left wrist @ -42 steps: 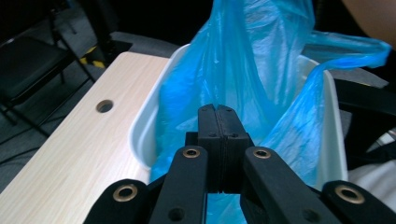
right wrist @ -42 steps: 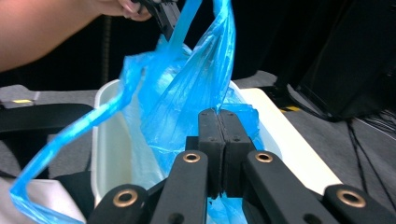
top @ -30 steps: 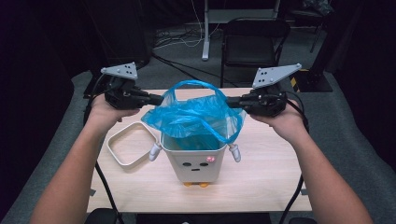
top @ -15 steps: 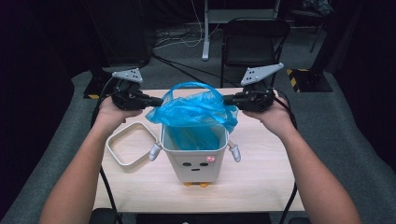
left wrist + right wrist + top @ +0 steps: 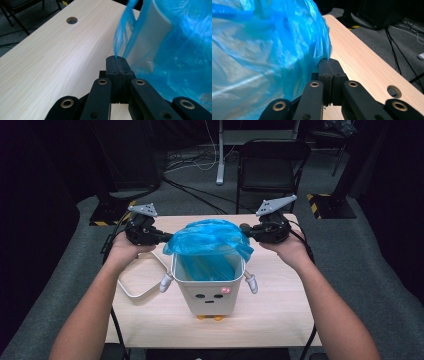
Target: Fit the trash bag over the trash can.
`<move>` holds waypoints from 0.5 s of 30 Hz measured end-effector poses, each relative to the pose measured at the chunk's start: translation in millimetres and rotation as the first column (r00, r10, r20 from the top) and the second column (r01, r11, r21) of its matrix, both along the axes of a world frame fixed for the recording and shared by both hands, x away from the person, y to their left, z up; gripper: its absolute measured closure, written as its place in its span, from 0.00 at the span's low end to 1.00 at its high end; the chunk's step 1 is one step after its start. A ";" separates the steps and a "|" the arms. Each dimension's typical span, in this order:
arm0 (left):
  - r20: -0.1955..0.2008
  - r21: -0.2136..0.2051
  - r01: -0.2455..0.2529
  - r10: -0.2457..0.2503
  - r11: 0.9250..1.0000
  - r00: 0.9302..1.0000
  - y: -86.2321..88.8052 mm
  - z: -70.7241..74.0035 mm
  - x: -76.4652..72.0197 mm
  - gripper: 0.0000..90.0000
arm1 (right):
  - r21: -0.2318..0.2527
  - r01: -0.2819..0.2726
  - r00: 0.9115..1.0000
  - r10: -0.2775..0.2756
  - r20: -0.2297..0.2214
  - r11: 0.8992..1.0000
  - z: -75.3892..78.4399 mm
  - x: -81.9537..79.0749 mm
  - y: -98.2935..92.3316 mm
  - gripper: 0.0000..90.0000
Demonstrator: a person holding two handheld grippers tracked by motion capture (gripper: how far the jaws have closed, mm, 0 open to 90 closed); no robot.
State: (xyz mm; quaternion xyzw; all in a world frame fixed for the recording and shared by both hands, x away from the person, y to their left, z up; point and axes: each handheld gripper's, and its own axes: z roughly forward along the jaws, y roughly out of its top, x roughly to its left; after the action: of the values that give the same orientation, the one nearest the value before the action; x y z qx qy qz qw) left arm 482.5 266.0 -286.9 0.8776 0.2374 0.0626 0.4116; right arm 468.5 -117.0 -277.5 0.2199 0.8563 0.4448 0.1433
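**Blue liner stretched over a small white bin**

A blue plastic bag [image 5: 210, 237] sits in the mouth of a white bin [image 5: 209, 290] with a cartoon face, which stands on the wooden table [image 5: 280, 315] near the middle of its near edge. The bag's upper part billows above the bin's rim, pulled out to either side. The left gripper [image 5: 116, 58] has its jaws pressed together on a pinch of the bag's edge, just beside the bin's wall; the right gripper [image 5: 329, 60] likewise clamps the film on the opposite side. Both hands hold the grippers level above the tabletop. A white ring-shaped lid frame [image 5: 137, 280] lies flat on the table beside the bin, toward the left edge.
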 end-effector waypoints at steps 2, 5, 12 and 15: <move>-0.013 0.001 -0.002 0.002 1.000 1.000 -0.8 -6.8 0.6 1.00 | -0.008 0.003 1.000 -0.003 -0.005 1.000 -3.8 0.6 -0.3 0.99; -0.023 0.023 -0.009 0.010 1.000 1.000 -1.3 -13.0 2.2 0.99 | -0.052 0.021 1.000 -0.021 -0.011 0.998 -10.2 2.4 0.8 0.99; -0.050 0.031 -0.015 0.017 0.999 0.999 4.0 -24.6 2.0 1.00 | -0.092 0.025 0.998 -0.031 -0.059 0.995 -28.8 6.0 -1.3 1.00; -0.061 0.023 -0.012 0.014 1.000 0.998 6.9 -29.0 1.0 0.99 | -0.093 0.019 0.996 -0.027 -0.081 0.995 -34.8 5.7 -2.5 1.00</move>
State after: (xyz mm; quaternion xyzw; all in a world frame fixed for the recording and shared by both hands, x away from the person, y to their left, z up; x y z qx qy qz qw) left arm 483.5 272.9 -315.9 0.8823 0.2548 0.0412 0.3936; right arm 474.2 -119.4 -312.3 0.2409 0.8785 0.3937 0.1231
